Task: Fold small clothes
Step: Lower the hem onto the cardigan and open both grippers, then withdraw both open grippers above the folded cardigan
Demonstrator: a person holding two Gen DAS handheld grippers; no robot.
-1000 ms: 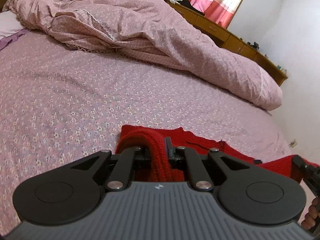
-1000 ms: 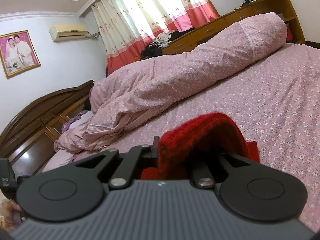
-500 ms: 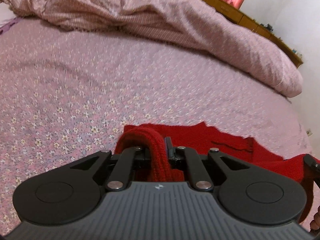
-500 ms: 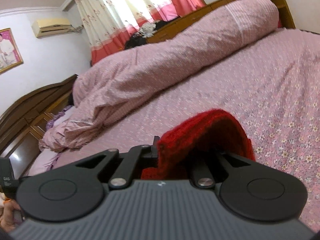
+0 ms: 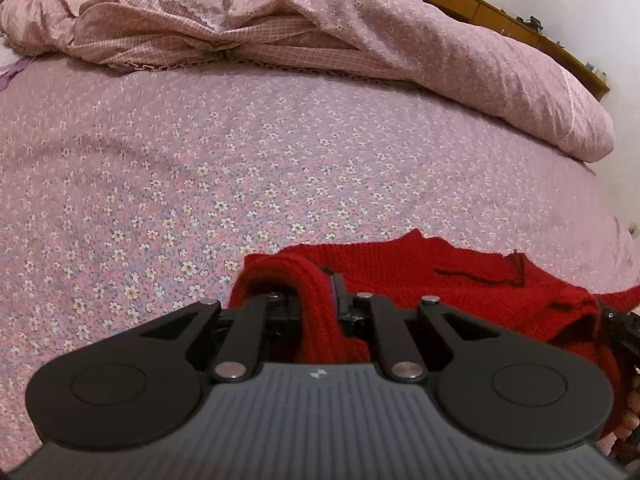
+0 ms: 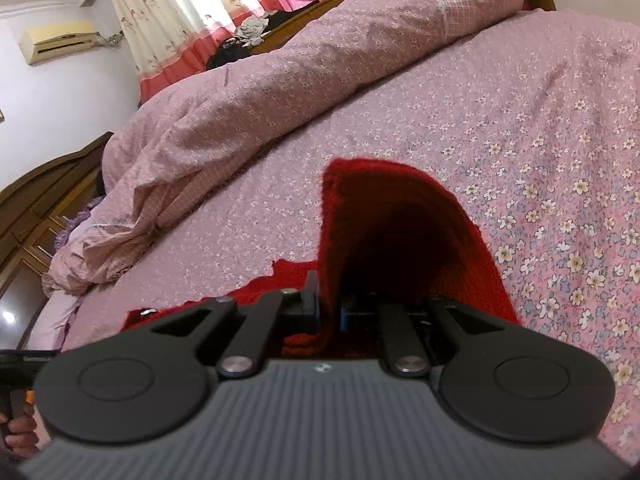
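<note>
Both grippers are pinching the red knit garment (image 5: 420, 276): left gripper (image 5: 320, 300) and right gripper (image 6: 328, 300) fingers clamped on bunched edges. Rest is lying on the bed (image 5: 200, 160) ahead. Fold barely started, no finished crease visible.

Red knit garment (image 5: 420, 276) on pink bedsheet (image 5: 240, 152) with small white flowers; black hand-held grippers.

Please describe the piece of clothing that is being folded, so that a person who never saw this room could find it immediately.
Start from the large bed with its pink flowered sheet and the rolled pink quilt along its far side. On the near part of the sheet lies a red knitted garment, pinched by the left gripper and the right gripper. It is the only red, knitted thing on the bed.
</note>
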